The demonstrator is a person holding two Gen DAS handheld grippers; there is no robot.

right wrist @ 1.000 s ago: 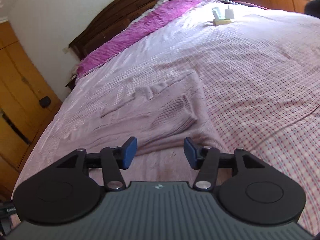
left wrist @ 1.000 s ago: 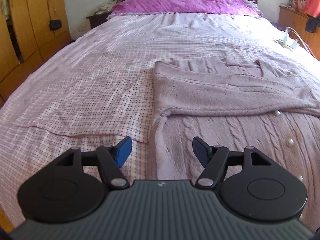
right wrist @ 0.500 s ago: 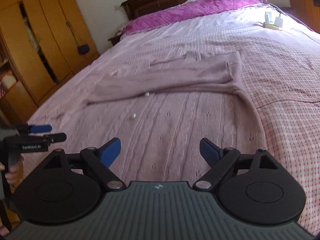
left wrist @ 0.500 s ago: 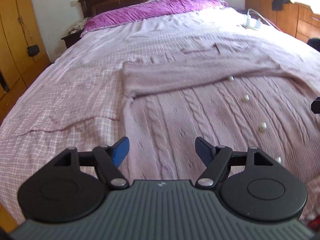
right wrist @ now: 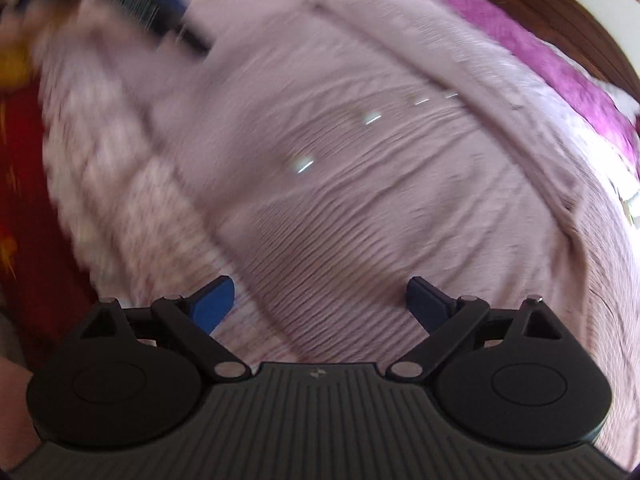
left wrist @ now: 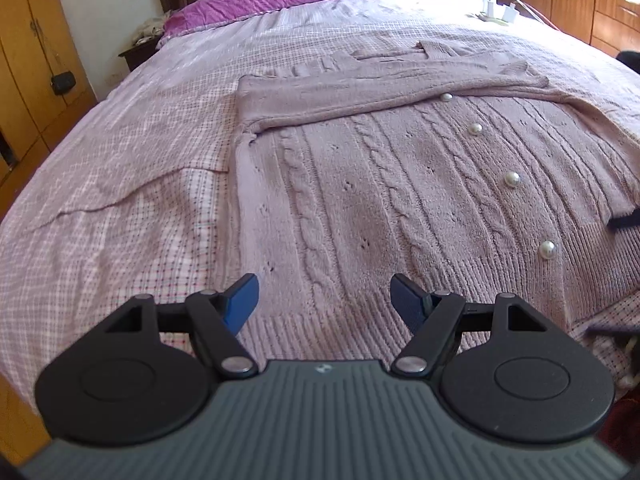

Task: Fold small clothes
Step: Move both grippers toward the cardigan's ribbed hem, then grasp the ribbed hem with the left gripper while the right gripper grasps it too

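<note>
Hovering with jaws spread over the near hem, the left gripper (left wrist: 324,298) and right gripper (right wrist: 320,300) (view blurred) seem poised to pinch the cardigan (left wrist: 400,184) lying flat on the bed (left wrist: 120,184).

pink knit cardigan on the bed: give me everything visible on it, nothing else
The dusty-pink cable-knit cardigan lies flat, front up, on the checked pink bedsheet. It has a ribbed hem nearest the camera, a row of four pearl-like buttons, and both sleeves folded across the chest. The knit looks soft and thick. The open left gripper hovers at the hem; neither finger visibly grips it. The right wrist view is motion-blurred.
</note>
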